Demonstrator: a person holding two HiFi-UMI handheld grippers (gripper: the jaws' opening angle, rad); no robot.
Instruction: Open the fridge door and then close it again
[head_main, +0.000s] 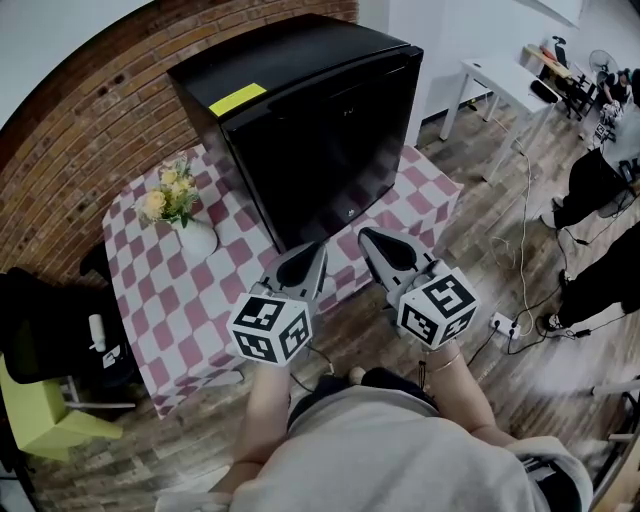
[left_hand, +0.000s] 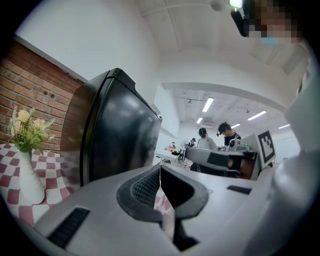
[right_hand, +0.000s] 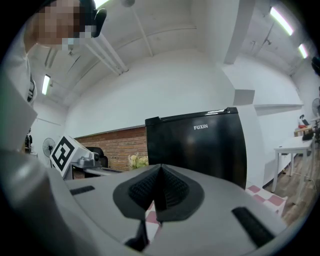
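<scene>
One flower vase (head_main: 196, 240) beside closed fridge (head_main: 320, 140), checked tablecloth (head_main: 180, 300) beneath

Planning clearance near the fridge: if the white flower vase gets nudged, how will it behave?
The vase carries flowers above a narrow neck, so it is likely tippy. It looks ceramic or glass, probably fragile. The checkered cloth under it may slide or bunch.

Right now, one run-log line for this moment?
fridge: closed | left gripper: shut, empty | right gripper: shut, empty | both short of fridge
</scene>
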